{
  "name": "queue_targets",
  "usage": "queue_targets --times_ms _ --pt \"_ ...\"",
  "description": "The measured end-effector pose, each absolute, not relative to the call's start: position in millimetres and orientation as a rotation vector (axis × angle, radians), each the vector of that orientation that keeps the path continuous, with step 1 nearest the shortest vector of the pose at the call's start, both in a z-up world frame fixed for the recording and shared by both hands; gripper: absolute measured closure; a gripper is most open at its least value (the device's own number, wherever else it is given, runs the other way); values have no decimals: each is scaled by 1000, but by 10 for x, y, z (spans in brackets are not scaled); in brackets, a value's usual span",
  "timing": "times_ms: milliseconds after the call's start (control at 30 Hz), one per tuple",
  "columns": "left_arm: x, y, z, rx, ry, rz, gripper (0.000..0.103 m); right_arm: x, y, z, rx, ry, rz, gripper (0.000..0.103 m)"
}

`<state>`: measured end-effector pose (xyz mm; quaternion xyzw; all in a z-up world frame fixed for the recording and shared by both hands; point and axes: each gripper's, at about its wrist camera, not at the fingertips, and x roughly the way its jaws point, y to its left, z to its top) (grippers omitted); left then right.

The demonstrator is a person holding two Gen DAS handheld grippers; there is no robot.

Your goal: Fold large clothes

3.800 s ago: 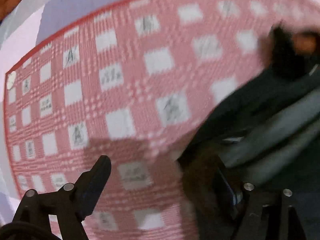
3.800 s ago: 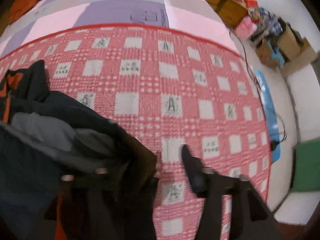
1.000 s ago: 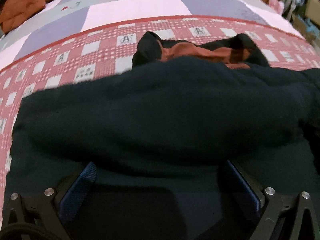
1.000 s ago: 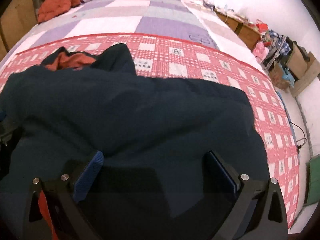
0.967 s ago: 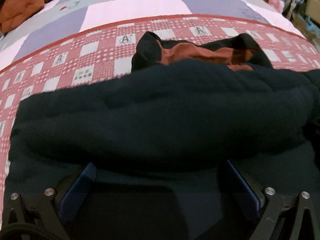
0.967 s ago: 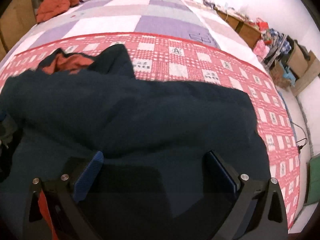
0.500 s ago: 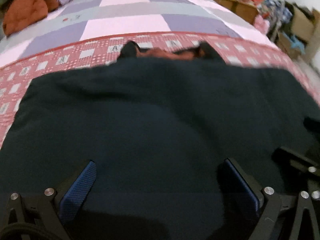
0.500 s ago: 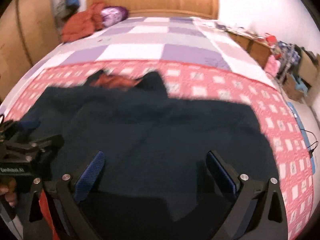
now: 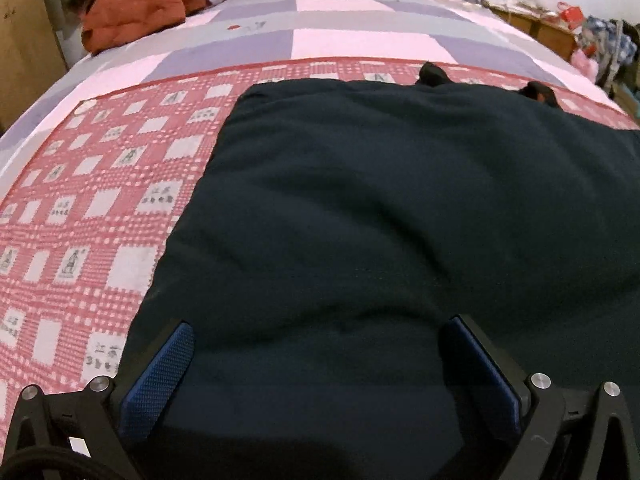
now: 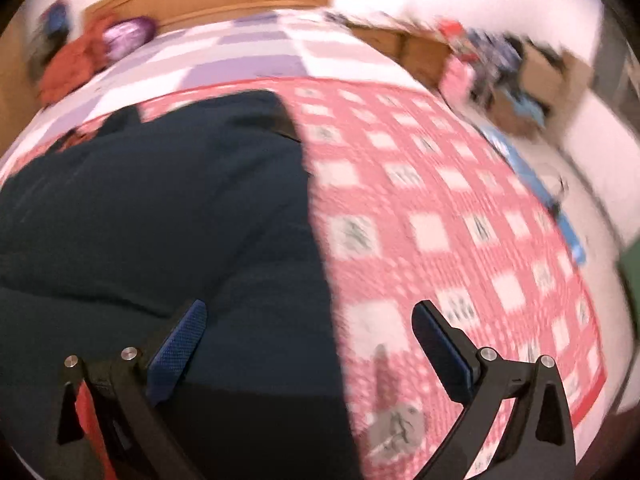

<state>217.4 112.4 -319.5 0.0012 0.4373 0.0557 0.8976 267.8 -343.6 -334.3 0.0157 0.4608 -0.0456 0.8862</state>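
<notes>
At the far left, a rumpled orange-red padded garment (image 9: 132,8) lay near the headboard, well apart from the work. The red-and-white checked cotton blanket (image 9: 80,200) covered the near end of the bed, and on it the large dark navy fleece garment (image 9: 400,200) lay spread flat, its long axis running away from the cameras toward the headboard. The left gripper (image 9: 316,364) hovered over the garment's near hem, jaws spread wide and holding nothing, cloth directly below and between them. The right gripper (image 10: 308,340), equally released, straddled the garment's right edge, its left finger over fabric, its right over blanket. That right edge probably suits the right gripper for the next fold.
</notes>
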Motion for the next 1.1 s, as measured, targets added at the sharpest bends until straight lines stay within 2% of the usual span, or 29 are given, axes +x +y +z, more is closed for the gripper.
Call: queue_targets --times_ms 133,233,433,467,633,833,1100 --pt "2034 865 -2950 -36 870 49 2 2570 -3208 -3130 -39 918 -143 0" --pt "1818 401 -2796 -33 836 -95 2 2331 -2703 -2901 -47 856 9 0" --pt "1455 -224 -2959 -15 891 -245 2 1668 -1543 -2921 -169 844 321 0" --pt "1419 -220 -3037 -2 910 -234 2 1617 -1493 -3004 -204 865 316 4" --pt "1244 285 -3337 86 927 -124 0 1481 -1956 -3334 -298 896 231 4" --pt "1245 978 -3419 119 953 14 0 1571 -3211 -3446 -185 1014 -36 1" --pt "1225 1274 -3406 129 981 88 0 1507 -3379 -3423 -180 1050 -82 1"
